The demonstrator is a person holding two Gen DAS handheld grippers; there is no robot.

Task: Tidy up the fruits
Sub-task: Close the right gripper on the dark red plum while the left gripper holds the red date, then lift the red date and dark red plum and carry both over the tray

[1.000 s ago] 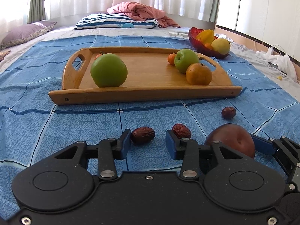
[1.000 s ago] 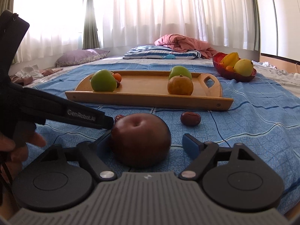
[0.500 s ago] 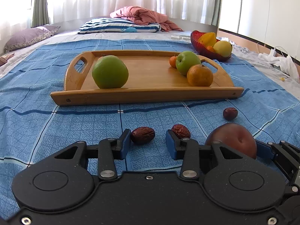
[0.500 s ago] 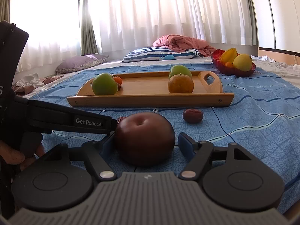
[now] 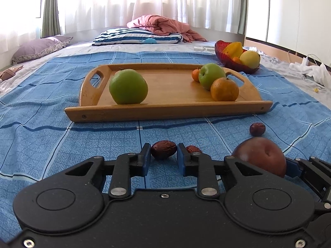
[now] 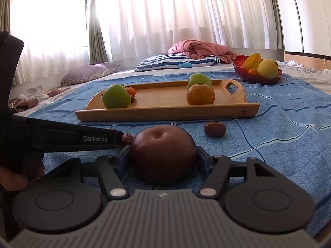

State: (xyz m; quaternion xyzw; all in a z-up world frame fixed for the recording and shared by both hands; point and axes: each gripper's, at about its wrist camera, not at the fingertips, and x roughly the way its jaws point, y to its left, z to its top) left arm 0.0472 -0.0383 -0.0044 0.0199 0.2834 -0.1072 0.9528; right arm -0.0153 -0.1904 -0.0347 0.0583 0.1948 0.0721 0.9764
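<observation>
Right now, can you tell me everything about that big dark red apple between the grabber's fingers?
The dark red apple is round, smooth and a little shiny, with its dimple facing up. It sits on the blue checked blanket, in front of the wooden tray. The right gripper is closing on it, and its blue pads look pressed to both sides. A wrinkly date lies just behind, not touching.

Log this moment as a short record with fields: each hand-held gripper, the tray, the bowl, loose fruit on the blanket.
left hand-held gripper: jaws closing around a dried red date on the blue blanket
right hand-held gripper: jaws closing on a dark red apple, pads at both its sides
wooden tray: two green apples, one orange, one small orange fruit
red bowl: yellow and orange fruit
loose on blanket: another date right of the apple, one more beside the left gripper's right finger
</observation>
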